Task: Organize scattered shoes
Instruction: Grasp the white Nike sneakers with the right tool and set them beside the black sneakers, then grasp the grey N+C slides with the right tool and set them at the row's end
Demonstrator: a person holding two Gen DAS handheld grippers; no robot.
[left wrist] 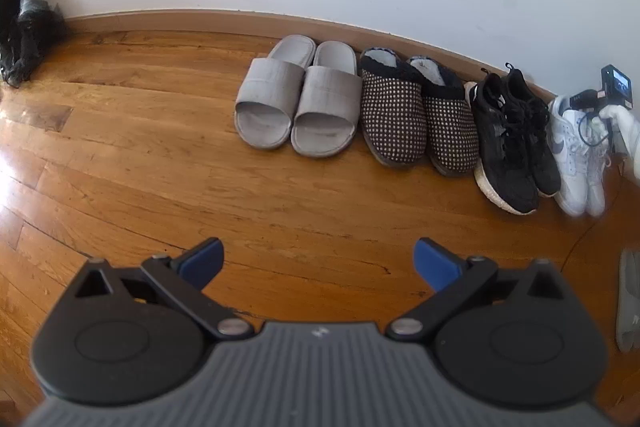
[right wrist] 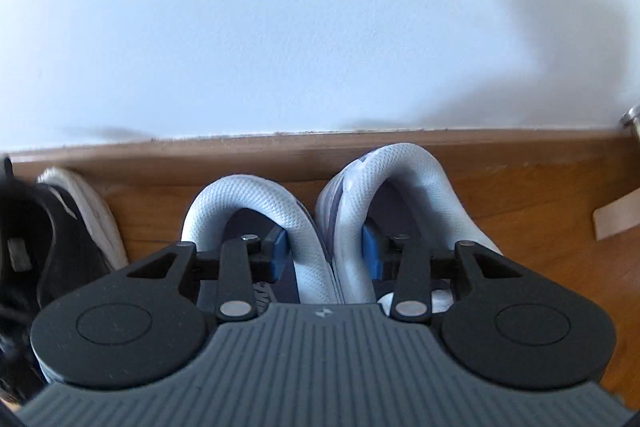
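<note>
Four pairs stand in a row against the baseboard: grey slippers (left wrist: pixel 296 99), dotted slippers (left wrist: pixel 416 115), black sneakers (left wrist: pixel 512 135) and white sneakers (left wrist: pixel 576 155). In the right wrist view my right gripper (right wrist: pixel 325 253) reaches into both white sneakers (right wrist: pixel 260 203), one blue pad inside each shoe, pinching their two inner collars together. The shoes rest on the floor with their heels at the wall. My left gripper (left wrist: pixel 319 263) hangs open over bare wooden floor in front of the row, nothing between its fingers.
A single grey slide (left wrist: pixel 628 303) lies at the right edge of the left wrist view. Dark bags (left wrist: pixel 20 27) lean in the far left corner. A gloved hand (left wrist: pixel 624 131) holds the right gripper. A beige strip (right wrist: pixel 616 219) lies right of the white sneakers.
</note>
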